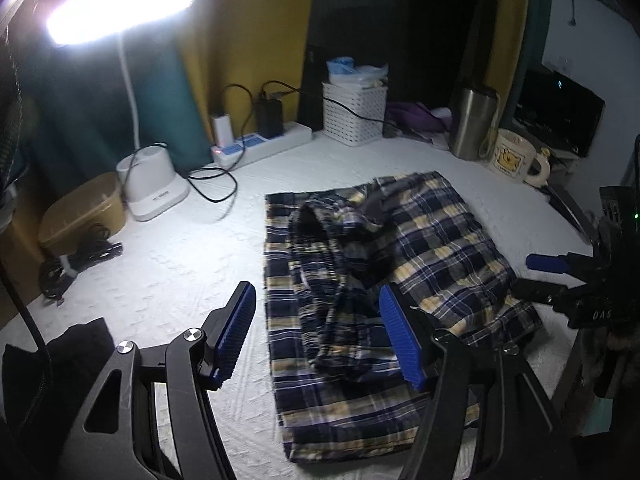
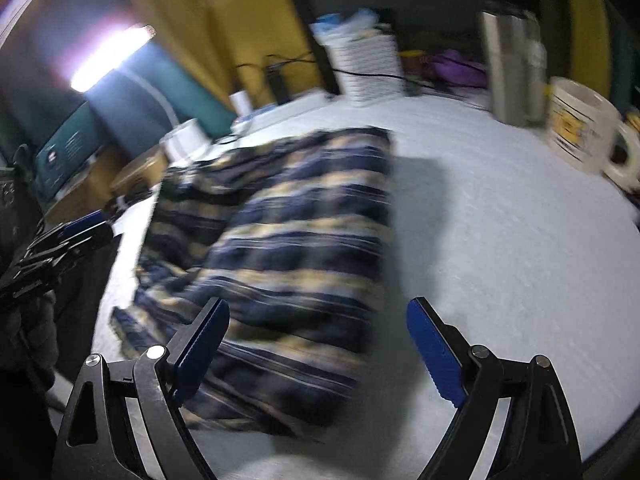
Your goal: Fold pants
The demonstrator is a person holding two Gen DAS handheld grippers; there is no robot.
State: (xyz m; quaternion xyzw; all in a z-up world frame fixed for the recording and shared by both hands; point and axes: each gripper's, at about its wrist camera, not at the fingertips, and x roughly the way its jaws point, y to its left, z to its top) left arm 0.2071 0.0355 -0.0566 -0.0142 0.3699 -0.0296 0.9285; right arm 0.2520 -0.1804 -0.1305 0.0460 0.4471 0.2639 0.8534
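Note:
The navy and yellow plaid pants (image 1: 420, 264) lie folded on the white textured table, with a bunched waistband part on top. My left gripper (image 1: 316, 328) is open and empty, hovering above the pants' near left part. In the right wrist view the pants (image 2: 280, 248) are blurred. My right gripper (image 2: 316, 344) is open and empty over their near right edge. The right gripper also shows at the right edge of the left wrist view (image 1: 544, 276). The left gripper shows at the left of the right wrist view (image 2: 80, 228).
At the back stand a lit desk lamp (image 1: 156, 188), a power strip (image 1: 260, 144) with cables, a white basket (image 1: 354, 114), a steel tumbler (image 1: 472, 124) and a mug (image 1: 516, 156). A tan tub (image 1: 84, 212) sits at the left edge.

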